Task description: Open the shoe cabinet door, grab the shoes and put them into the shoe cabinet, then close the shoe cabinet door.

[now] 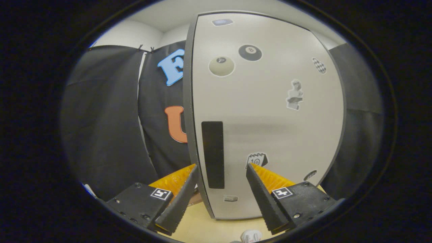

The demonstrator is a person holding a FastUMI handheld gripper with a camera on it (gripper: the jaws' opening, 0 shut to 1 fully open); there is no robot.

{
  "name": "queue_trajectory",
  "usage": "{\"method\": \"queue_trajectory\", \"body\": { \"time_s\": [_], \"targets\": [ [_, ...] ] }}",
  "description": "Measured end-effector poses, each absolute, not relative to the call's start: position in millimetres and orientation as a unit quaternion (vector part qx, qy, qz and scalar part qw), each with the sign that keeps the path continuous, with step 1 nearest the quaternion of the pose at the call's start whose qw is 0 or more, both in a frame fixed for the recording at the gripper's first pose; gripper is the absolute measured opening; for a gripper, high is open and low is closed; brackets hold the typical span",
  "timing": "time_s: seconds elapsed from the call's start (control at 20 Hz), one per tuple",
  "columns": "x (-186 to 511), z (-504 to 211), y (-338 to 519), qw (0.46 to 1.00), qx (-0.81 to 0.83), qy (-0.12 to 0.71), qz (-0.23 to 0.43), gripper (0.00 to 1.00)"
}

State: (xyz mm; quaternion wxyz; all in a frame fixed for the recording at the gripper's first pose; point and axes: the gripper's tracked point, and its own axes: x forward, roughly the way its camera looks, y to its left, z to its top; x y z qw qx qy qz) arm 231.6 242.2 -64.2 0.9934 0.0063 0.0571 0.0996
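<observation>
The shoe cabinet door (270, 128) stands right ahead of me, pale grey with several stickers on it, and it looks shut. A tall black handle strip (213, 154) runs down its left side, close to the door's left edge. My gripper (222, 167) is open, its two fingers spread wide on either side of the handle strip's lower part. Nothing is held. Just below the fingers, a bit of a white shoe (251, 236) shows on the floor.
The cabinet stands on a light wooden floor (202, 226). Black booth cloth (111, 128) hangs to the left of the cabinet and more of it (361, 135) to the right. A white wall and ceiling show above.
</observation>
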Motion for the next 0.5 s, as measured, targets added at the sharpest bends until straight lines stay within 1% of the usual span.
{"method": "queue_trajectory", "body": {
  "time_s": [0.15,0.3,0.4,0.5],
  "targets": [
    [251,-69,253,0.993,0.011,0.065,0.100,0.87],
    [259,-74,255,0.992,0.028,0.081,0.088,0.71],
    [263,-74,250,0.994,0.029,0.078,0.065,0.58],
    [263,-74,251,0.995,0.025,0.078,0.055,0.45]
  ]
}}
